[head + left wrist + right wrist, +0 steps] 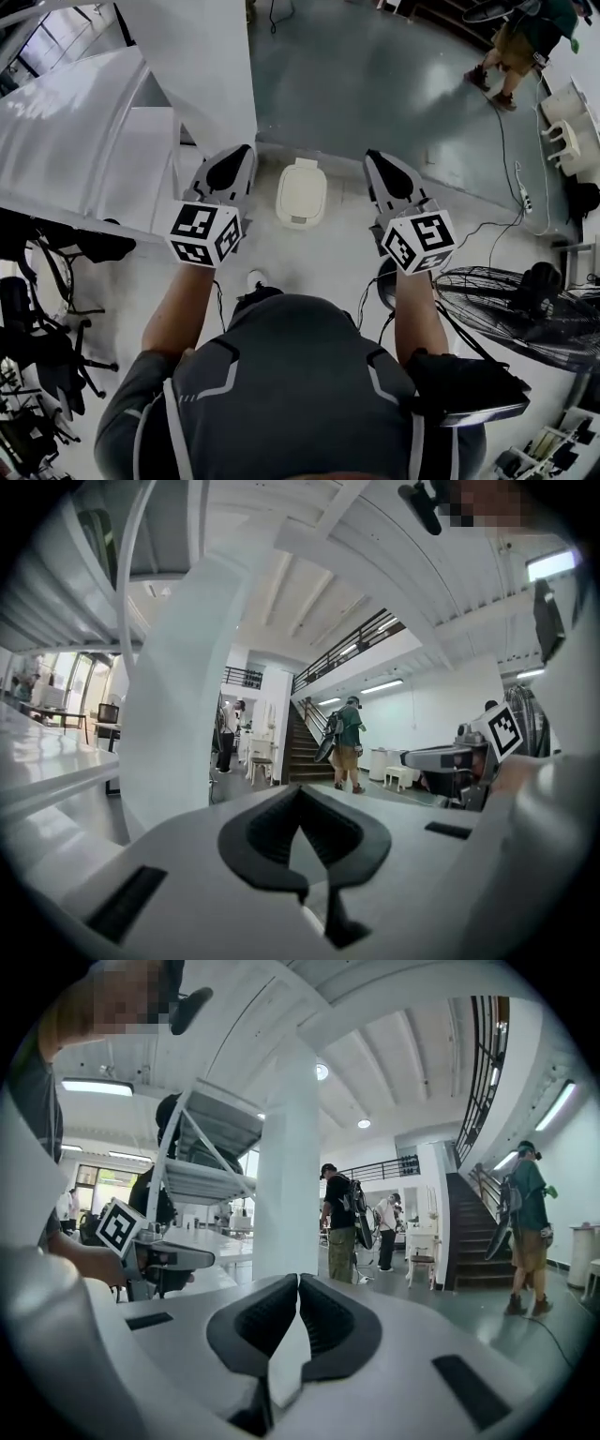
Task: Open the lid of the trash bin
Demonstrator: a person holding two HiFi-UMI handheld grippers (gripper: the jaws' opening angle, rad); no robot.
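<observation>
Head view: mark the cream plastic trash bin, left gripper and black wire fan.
Cream plastic trash bin (301, 190): head view, lid centre.
Left gripper (246, 153): head view, shut fingertips.
Black wire fan (487, 300): head view, grille.

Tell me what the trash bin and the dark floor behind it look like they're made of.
The trash bin looks like moulded plastic, cream and matte: rounded corners, even colour, no glare. The dark floor behind it looks like painted or sealed concrete, grey-green with a sheen; pale reflections streak it. Neither is certain from above.
</observation>
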